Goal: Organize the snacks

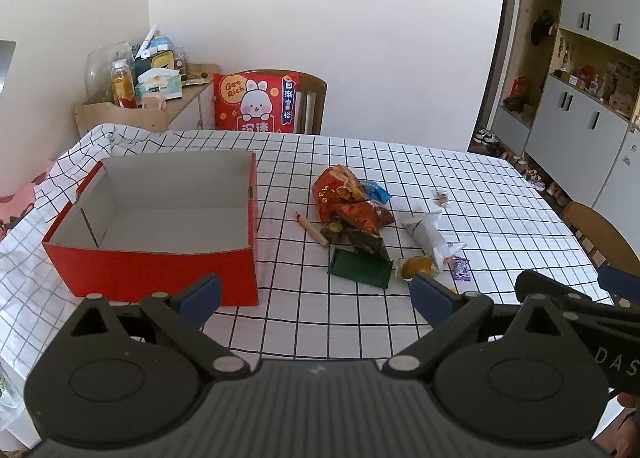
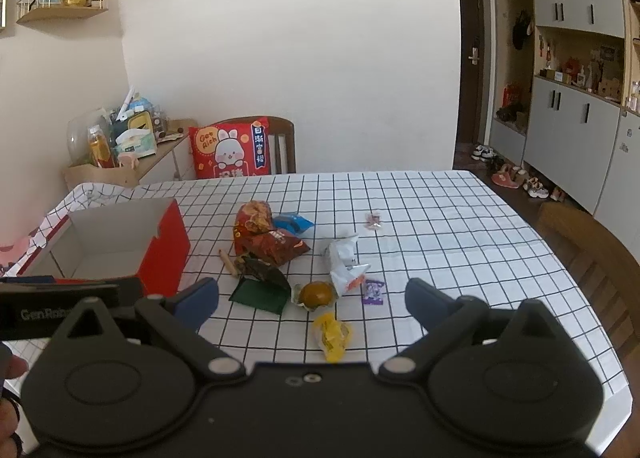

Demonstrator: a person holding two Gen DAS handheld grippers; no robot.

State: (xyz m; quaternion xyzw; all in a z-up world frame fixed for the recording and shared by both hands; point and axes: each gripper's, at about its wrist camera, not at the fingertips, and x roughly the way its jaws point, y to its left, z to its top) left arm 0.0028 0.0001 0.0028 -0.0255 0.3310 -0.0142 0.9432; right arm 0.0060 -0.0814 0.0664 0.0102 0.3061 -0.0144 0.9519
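An empty red cardboard box (image 1: 160,270) (image 2: 164,254) with a white inside stands on the left of the checked tablecloth (image 1: 480,185). To its right lies a heap of snacks: red crinkly bags (image 1: 348,197) (image 2: 264,234), a blue packet (image 2: 294,223), a dark green packet (image 1: 360,270) (image 2: 260,294), a white wrapper (image 1: 428,234) (image 2: 344,262), a round brown snack (image 1: 418,266) (image 2: 316,294), a yellow packet (image 2: 332,334), a purple sweet (image 1: 461,269) (image 2: 374,292) and a stick-shaped snack (image 1: 312,227). My left gripper (image 1: 316,298) and right gripper (image 2: 312,302) hover open near the table's front, holding nothing.
A small pink sweet (image 2: 374,221) lies apart at the back. A wooden chair with a red cushion (image 1: 256,101) stands behind the table, another chair (image 2: 588,254) at the right. A cluttered side shelf (image 1: 152,93) is at the back left; cabinets (image 2: 576,129) line the right wall.
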